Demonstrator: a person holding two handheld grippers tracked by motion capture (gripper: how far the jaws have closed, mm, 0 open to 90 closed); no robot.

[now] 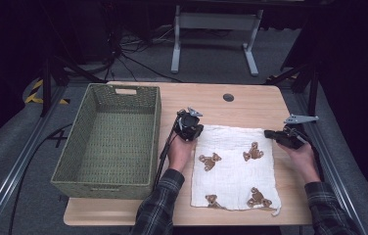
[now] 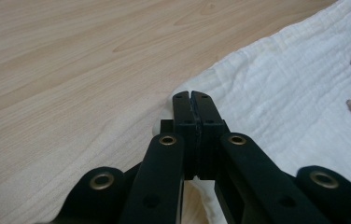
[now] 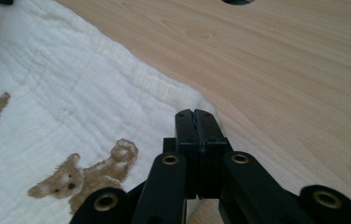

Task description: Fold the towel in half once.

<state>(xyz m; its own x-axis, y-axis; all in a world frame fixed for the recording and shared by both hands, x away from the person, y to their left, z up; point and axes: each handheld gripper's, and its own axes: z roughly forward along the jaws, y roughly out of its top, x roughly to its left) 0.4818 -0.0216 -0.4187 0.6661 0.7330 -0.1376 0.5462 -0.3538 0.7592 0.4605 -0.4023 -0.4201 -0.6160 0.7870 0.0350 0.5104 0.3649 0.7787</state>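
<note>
White muslin cloth (image 1: 234, 166) with teddy-bear prints lies flat on the wooden table (image 1: 250, 105). Each far corner sits at a claw's tip: left gripper (image 2: 193, 95) and right gripper (image 3: 195, 113) are both clamped together there. Soft and light, it seems best held by those corners.

Room light: dim; floor & far background nearly black.
Table (image 1: 250, 105): lit from above, even, no hard glare.
Shadows: soft, short, under the hands & along the basket (image 1: 108, 142) wall.
High view: low res, slightly soft, dark at the corners.
Gripper views: brighter, warm tone; wood grain & cloth (image 3: 66, 102) weave sharp at mid-distance, black jaws blurred at bottom edge.
</note>
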